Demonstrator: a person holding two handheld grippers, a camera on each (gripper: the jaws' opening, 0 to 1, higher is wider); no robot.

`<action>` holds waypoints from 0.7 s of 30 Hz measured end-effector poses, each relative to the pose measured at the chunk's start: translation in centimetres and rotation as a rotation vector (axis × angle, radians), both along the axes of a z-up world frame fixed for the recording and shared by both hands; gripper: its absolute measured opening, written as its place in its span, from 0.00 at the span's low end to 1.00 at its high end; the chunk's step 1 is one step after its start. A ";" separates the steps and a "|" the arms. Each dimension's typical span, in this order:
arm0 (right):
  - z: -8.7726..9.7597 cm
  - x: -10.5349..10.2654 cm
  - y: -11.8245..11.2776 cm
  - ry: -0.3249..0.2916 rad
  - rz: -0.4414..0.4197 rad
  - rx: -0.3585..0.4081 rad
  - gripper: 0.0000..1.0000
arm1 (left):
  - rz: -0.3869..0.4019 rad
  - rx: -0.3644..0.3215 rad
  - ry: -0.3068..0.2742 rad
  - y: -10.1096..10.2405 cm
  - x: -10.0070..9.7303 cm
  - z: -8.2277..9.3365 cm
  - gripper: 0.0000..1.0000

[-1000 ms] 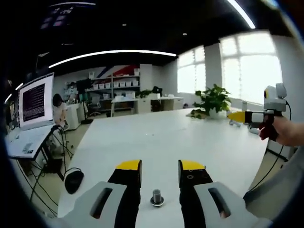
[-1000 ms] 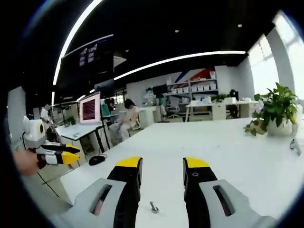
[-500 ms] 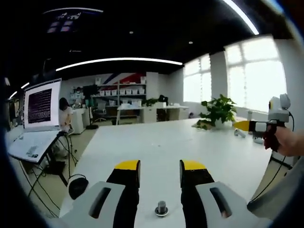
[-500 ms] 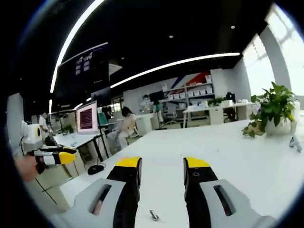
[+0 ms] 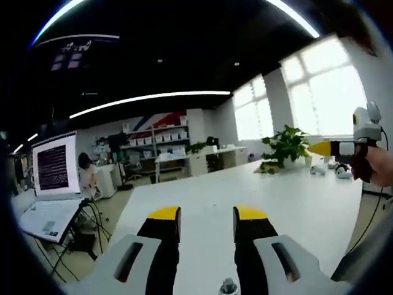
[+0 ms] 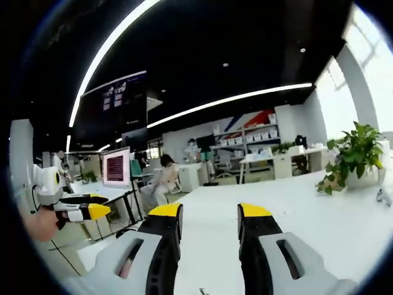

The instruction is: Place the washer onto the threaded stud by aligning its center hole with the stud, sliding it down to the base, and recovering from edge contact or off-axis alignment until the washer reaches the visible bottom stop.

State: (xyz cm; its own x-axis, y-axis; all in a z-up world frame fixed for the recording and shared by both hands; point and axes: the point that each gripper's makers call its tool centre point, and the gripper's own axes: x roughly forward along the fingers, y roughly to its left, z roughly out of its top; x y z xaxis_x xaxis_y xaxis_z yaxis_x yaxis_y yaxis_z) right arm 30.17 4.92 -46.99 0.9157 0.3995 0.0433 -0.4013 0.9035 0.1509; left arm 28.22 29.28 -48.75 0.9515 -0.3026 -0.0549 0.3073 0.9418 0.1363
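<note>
The left tool [image 5: 204, 216] is open and holds nothing. The stud [image 5: 228, 287] stands on the white counter [image 5: 295, 209], low between its jaws. The right tool [image 6: 209, 215] is open too, with a tiny metal piece [image 6: 202, 291] below it.

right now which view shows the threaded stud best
The left gripper view: the stud stands upright on the white table, at the bottom edge between the open jaws. The right gripper view catches just a small metal sliver, too cropped to identify.
</note>
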 end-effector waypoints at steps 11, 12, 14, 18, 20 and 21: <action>0.0 -0.1 0.8 -0.027 0.009 -0.103 0.39 | -0.028 0.066 -0.007 -1.0 0.2 -0.2 0.33; -0.2 -0.2 1.1 -0.020 0.017 -0.109 0.39 | -0.016 0.034 -0.007 -0.6 0.2 0.1 0.33; -0.1 -0.1 1.0 -0.026 0.013 -0.120 0.40 | -0.003 0.003 -0.026 -0.4 0.1 0.9 0.34; 0.5 -0.5 1.1 -0.042 0.020 -0.082 0.40 | 0.031 0.003 -0.054 0.8 0.0 1.8 0.34; 0.3 -0.5 1.1 -0.036 0.019 -0.084 0.40 | 0.035 -0.001 -0.049 1.0 0.3 1.4 0.34; 0.3 -0.6 1.2 -0.033 0.024 -0.078 0.40 | 0.036 0.001 -0.044 1.1 0.3 1.2 0.34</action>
